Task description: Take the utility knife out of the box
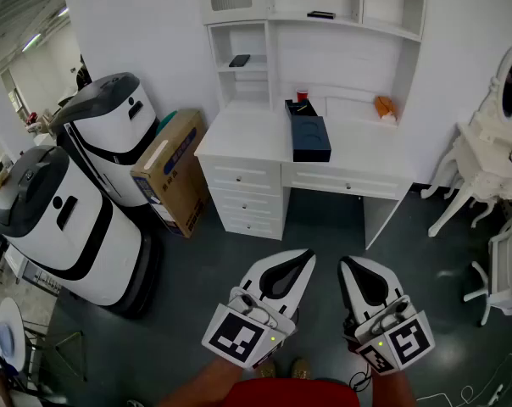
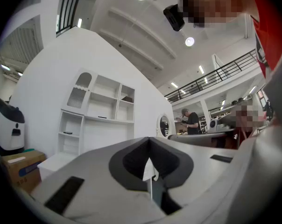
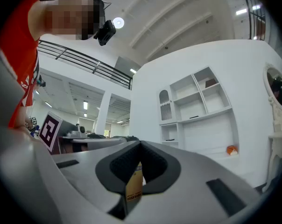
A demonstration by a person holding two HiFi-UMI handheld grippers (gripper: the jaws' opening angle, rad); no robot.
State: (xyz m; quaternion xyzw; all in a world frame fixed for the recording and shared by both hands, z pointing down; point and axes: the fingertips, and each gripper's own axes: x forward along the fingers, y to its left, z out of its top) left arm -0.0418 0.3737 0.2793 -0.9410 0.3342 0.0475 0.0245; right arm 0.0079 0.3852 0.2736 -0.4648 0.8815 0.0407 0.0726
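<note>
At the bottom of the frame, the left gripper (image 1: 294,265) and the right gripper (image 1: 356,271) have their jaws pressed together, holding nothing. The box (image 1: 311,138) waits far off on the desk (image 1: 239,134), upper middle, so no step is done yet.

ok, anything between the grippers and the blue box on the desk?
Nothing visible. Open floor lies between the left gripper, the right gripper and the desk. The box sits near its front edge. The carton stands off to the left.

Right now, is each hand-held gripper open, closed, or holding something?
Left hand-held gripper: closed, holding nothing.
Right hand-held gripper: closed, holding nothing.
</note>
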